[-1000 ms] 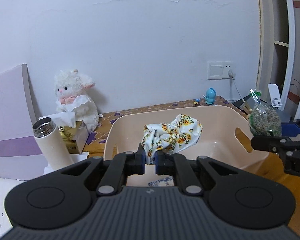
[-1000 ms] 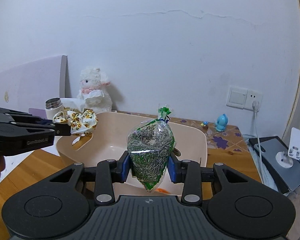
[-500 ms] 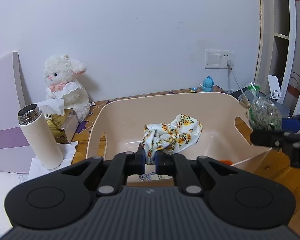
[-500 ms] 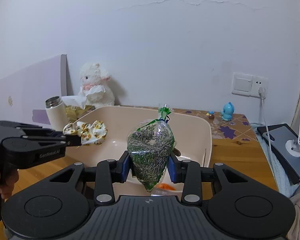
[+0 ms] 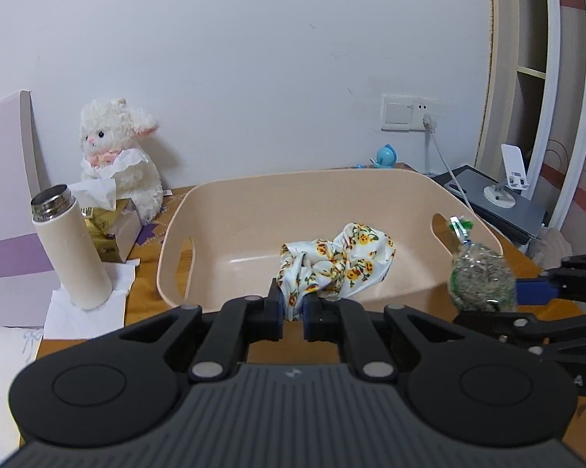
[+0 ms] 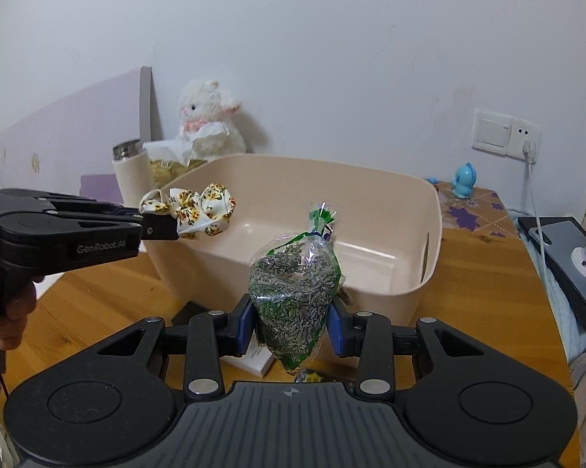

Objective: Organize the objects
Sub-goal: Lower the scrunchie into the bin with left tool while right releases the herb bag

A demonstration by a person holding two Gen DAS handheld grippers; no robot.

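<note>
A beige plastic basin [image 5: 370, 183] [image 6: 437, 226] stands on the wooden table. My left gripper [image 5: 293, 306] is shut on a white floral scrunchie [image 5: 333, 263] and holds it in the air over the basin's near-left rim; it also shows in the right wrist view [image 6: 193, 210]. My right gripper [image 6: 291, 321] is shut on a clear bag of grey-green seeds [image 6: 294, 292], held in front of the basin's near wall. That bag shows at the right of the left wrist view [image 5: 482, 279].
A cream thermos [image 5: 70, 249], a tissue box [image 5: 109, 222] and a white plush lamb [image 5: 117, 156] stand left of the basin. A blue figurine [image 5: 386, 155], a wall socket with cable [image 5: 406, 117], and a grey laptop [image 5: 499, 206] with a phone stand are on the right.
Both grippers have pulled back and risen, so the basin looks farther and lower. The scrunchie and the seed bag stay clamped in them.
</note>
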